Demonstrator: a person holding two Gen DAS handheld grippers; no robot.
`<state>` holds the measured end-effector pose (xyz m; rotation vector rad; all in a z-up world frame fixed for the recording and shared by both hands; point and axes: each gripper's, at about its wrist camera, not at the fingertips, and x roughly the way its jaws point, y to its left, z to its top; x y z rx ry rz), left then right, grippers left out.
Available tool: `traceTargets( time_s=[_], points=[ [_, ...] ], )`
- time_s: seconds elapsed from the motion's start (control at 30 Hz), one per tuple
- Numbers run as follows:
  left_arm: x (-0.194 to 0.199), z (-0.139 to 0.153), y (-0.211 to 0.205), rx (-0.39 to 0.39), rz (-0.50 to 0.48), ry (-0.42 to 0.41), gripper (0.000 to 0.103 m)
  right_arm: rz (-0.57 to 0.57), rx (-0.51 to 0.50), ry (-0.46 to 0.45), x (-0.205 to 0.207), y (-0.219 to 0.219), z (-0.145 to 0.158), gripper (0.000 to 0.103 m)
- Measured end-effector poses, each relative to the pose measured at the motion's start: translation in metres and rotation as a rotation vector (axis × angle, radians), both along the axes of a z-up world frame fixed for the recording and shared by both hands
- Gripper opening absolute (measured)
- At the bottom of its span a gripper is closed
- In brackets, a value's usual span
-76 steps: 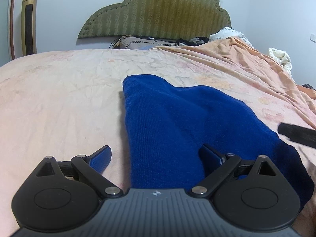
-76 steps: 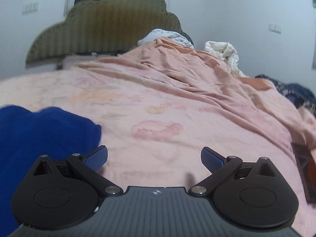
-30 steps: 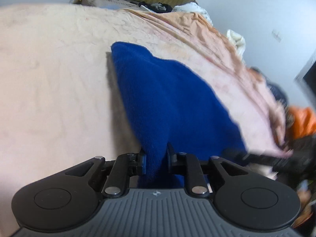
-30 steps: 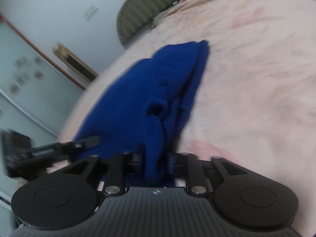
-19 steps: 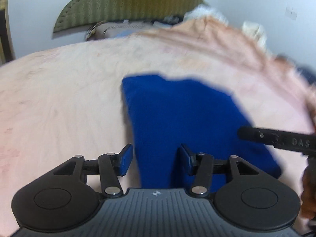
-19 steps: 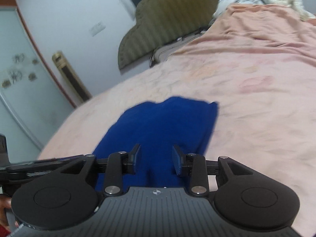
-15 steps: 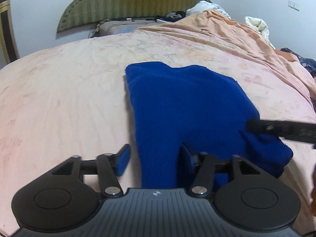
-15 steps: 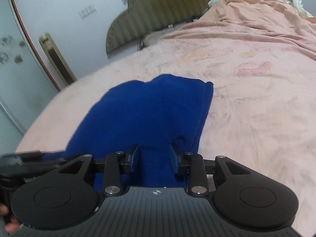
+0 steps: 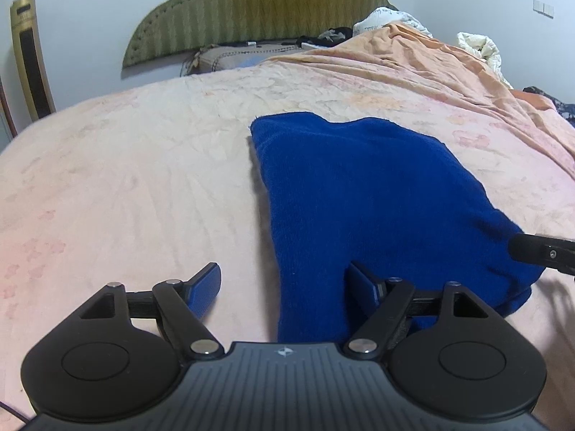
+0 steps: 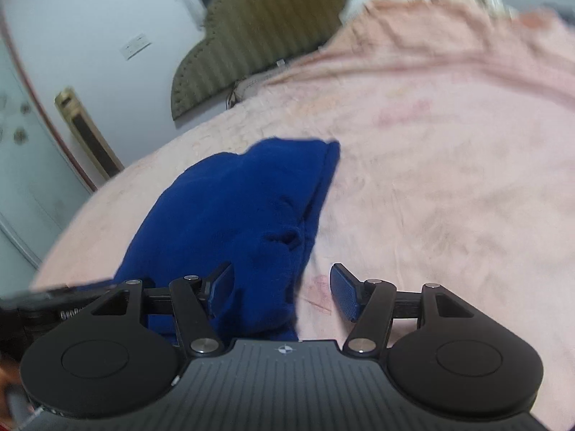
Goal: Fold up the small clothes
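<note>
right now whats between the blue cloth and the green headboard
Only bare pink bedsheet lies between the blue cloth and the green headboard, with a pillow at its foot; the left wrist view shows it.

Blue garment (image 9: 366,186) on pink bedspread (image 9: 125,179), left gripper (image 9: 284,283) jaws opening (unpinched)

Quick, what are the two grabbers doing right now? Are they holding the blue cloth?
Left gripper: opening, pads off the blue cloth, holding nothing.
Right gripper: opening, cloth edge between its fingers, not squeezed.
</note>
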<state>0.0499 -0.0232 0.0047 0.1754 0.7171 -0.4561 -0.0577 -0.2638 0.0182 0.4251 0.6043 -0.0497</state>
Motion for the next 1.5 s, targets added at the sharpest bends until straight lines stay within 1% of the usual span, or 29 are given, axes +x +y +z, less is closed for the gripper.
traceTargets(
  time_s=[0.03,0.07,0.1,0.17,0.2,0.23,0.3,0.4,0.47,0.53,0.63,0.67,0.73,0.77,0.87,0.93,1.0,1.03,1.07,1.1,1.13,1.17,1.2,1.23,1.27,1.33,1.4,1.47,1.5],
  points=[
    [-0.002,0.000,0.000,0.002,0.004,-0.007,0.078,0.008,-0.056,-0.008,-0.002,0.009,0.003,0.065],
    [-0.005,0.000,0.000,0.001,0.010,-0.015,0.078,0.017,-0.100,-0.013,-0.002,0.017,0.005,0.069],
    [-0.008,0.000,0.000,0.001,0.014,-0.023,0.078,0.028,-0.143,-0.012,-0.003,0.025,0.006,0.075],
    [-0.015,-0.001,0.002,0.004,0.019,-0.042,0.078,0.025,-0.211,0.015,0.001,0.036,0.000,0.081],
    [-0.018,-0.001,0.003,0.003,0.020,-0.052,0.080,0.014,-0.240,0.035,0.003,0.041,-0.005,0.081],
    [-0.022,-0.001,0.005,0.001,0.021,-0.062,0.081,0.003,-0.260,0.052,0.005,0.043,-0.010,0.082],
    [-0.029,-0.002,0.011,-0.004,0.017,-0.077,0.082,-0.016,-0.266,0.065,0.006,0.045,-0.018,0.088],
    [-0.033,-0.001,0.021,-0.043,-0.001,-0.069,0.082,-0.017,-0.246,0.061,0.000,0.044,-0.018,0.088],
    [-0.026,0.003,0.028,-0.098,-0.025,-0.032,0.082,0.021,-0.160,0.054,-0.004,0.039,-0.015,0.088],
    [-0.015,0.008,0.032,-0.141,-0.036,0.000,0.082,0.046,0.003,0.036,-0.003,0.022,-0.012,0.088],
    [0.015,0.016,0.033,-0.204,-0.027,0.036,0.083,0.040,0.198,0.030,0.011,-0.011,-0.011,0.088],
    [0.029,0.018,0.030,-0.216,-0.023,0.059,0.083,0.046,0.235,0.026,0.021,-0.022,-0.012,0.088],
    [0.058,0.017,0.023,-0.252,-0.026,0.115,0.083,0.045,0.272,0.031,0.042,-0.039,-0.018,0.087],
    [0.073,0.016,0.019,-0.268,-0.031,0.147,0.083,0.047,0.298,0.044,0.056,-0.049,-0.023,0.084],
    [0.110,0.006,0.009,-0.319,-0.038,0.249,0.083,0.096,0.425,0.029,0.089,-0.070,-0.032,0.084],
    [0.129,0.000,0.004,-0.372,-0.042,0.304,0.083,0.122,0.481,0.015,0.108,-0.078,-0.037,0.078],
    [0.144,-0.006,-0.001,-0.429,-0.055,0.347,0.082,0.139,0.506,0.015,0.126,-0.083,-0.041,0.070],
    [0.151,-0.009,-0.005,-0.446,-0.055,0.361,0.082,0.150,0.501,0.018,0.135,-0.083,-0.042,0.067],
    [0.157,-0.011,-0.008,-0.459,-0.051,0.362,0.081,0.159,0.484,0.026,0.143,-0.083,-0.042,0.057],
    [0.160,-0.012,-0.011,-0.464,-0.048,0.355,0.078,0.164,0.463,0.039,0.152,-0.082,-0.041,0.047],
    [0.162,-0.012,-0.013,-0.468,-0.045,0.338,0.072,0.172,0.445,0.050,0.161,-0.081,-0.041,0.043],
    [0.163,-0.011,-0.017,-0.456,-0.043,0.316,0.052,0.182,0.431,0.056,0.169,-0.081,-0.041,0.036],
    [0.164,-0.010,-0.020,-0.430,-0.039,0.290,0.040,0.193,0.404,0.062,0.176,-0.080,-0.039,0.033],
    [0.162,-0.008,-0.024,-0.399,-0.038,0.252,0.034,0.209,0.360,0.064,0.183,-0.076,-0.035,0.032],
    [0.161,-0.007,-0.026,-0.386,-0.042,0.221,0.026,0.228,0.308,0.060,0.188,-0.073,-0.029,0.029],
    [0.158,-0.004,-0.026,-0.382,-0.051,0.162,0.021,0.272,0.192,0.035,0.195,-0.066,-0.016,0.026],
    [0.156,-0.001,-0.029,-0.352,-0.036,0.105,0.021,0.301,0.122,0.000,0.203,-0.061,-0.003,0.022],
    [0.155,0.000,-0.035,-0.272,-0.015,0.081,0.021,0.302,0.067,-0.019,0.211,-0.062,0.005,0.022],
    [0.151,0.002,-0.036,-0.253,-0.013,0.087,0.021,0.293,0.038,0.003,0.215,-0.062,0.005,0.027]
  ],
)
